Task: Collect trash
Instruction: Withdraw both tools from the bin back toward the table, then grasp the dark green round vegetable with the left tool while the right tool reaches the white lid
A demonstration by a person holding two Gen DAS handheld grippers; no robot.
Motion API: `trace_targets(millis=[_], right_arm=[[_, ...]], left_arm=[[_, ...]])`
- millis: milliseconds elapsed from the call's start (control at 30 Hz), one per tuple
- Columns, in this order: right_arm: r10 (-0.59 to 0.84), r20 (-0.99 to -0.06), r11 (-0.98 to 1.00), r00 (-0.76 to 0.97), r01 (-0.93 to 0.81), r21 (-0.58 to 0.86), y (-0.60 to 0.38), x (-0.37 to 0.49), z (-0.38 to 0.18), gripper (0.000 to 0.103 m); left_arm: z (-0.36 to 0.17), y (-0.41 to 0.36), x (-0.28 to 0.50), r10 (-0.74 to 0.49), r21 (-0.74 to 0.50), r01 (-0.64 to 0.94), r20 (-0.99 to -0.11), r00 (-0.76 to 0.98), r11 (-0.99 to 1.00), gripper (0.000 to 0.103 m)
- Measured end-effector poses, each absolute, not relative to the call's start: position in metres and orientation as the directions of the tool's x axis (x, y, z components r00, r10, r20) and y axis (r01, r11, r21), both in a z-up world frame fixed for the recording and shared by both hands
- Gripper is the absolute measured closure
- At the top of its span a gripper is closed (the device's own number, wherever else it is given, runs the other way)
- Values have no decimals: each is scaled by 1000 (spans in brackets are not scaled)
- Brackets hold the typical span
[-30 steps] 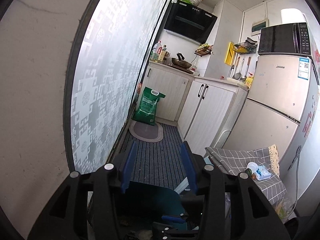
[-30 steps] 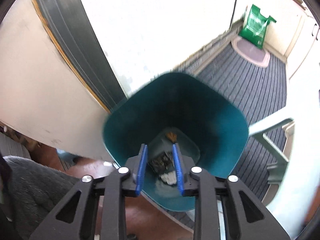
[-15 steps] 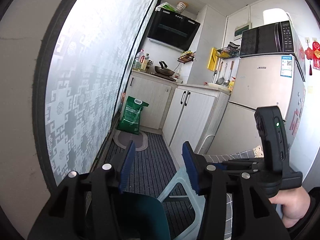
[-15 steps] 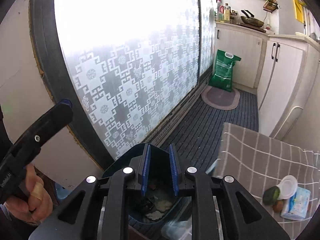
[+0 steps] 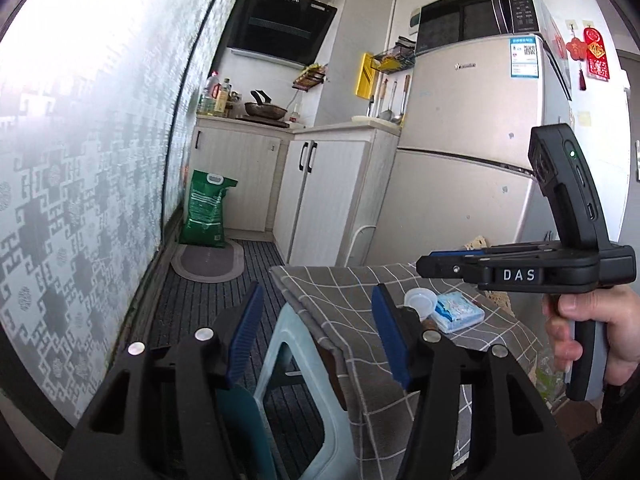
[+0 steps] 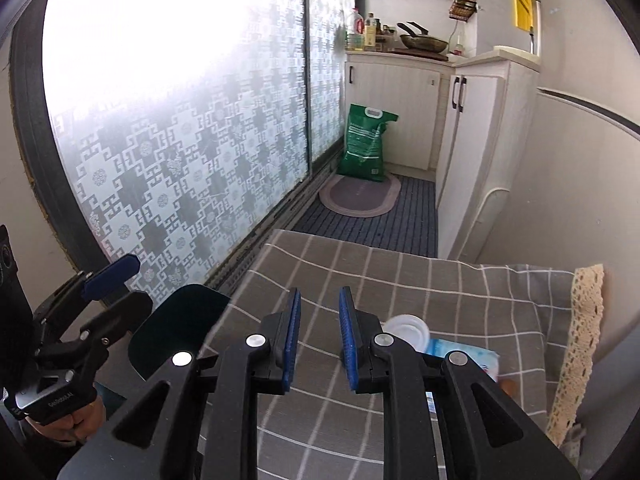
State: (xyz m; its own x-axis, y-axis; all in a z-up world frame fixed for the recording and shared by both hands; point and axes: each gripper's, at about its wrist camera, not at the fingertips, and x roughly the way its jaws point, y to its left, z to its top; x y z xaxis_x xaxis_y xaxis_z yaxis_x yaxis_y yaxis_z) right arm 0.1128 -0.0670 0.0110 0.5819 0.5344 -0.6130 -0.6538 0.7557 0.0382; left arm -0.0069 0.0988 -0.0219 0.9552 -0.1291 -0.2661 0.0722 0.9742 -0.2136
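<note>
Both grippers have risen from the teal bin. Right gripper, jaws narrowly parted and empty; left gripper, opening, empty. Trash: white lid on checked cloth; descend squarely.

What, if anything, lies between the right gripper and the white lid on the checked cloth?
Nothing visible: right gripper hovers over bare checked cloth, jaws empty, with the white lid just beyond its right finger.
</note>
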Motion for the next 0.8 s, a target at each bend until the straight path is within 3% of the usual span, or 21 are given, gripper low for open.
trace_targets(millis=[100, 200, 333, 433, 567, 667, 800], right_arm=[[514, -625, 779, 588, -625, 53, -88, 124, 6, 84], [510, -632, 789, 583, -610, 75, -103, 129, 4, 84], [510, -635, 786, 580, -614, 71, -113, 133, 7, 84], [525, -641, 776, 560, -625, 88, -119, 139, 10, 84], [528, -645, 774, 552, -626, 98, -127, 147, 10, 84], [527, -656, 776, 541, -621, 112, -132, 157, 7, 84], [541, -661, 779, 520, -606, 161, -139, 170, 2, 84]], left_arm=[[-19, 70, 5, -185, -147, 148, -283, 941, 978, 38], [-20, 43, 19, -208, -58, 200, -336, 919, 978, 38], [-24, 27, 42, -269, -51, 273, -418, 868, 961, 38], [-29, 23, 59, -297, -62, 303, -466, 834, 951, 48], [-32, 27, 76, -329, -106, 320, -492, 806, 941, 52], [-38, 28, 86, -322, -109, 313, -522, 789, 943, 65], [-42, 22, 91, -321, -102, 319, -548, 773, 942, 66]])
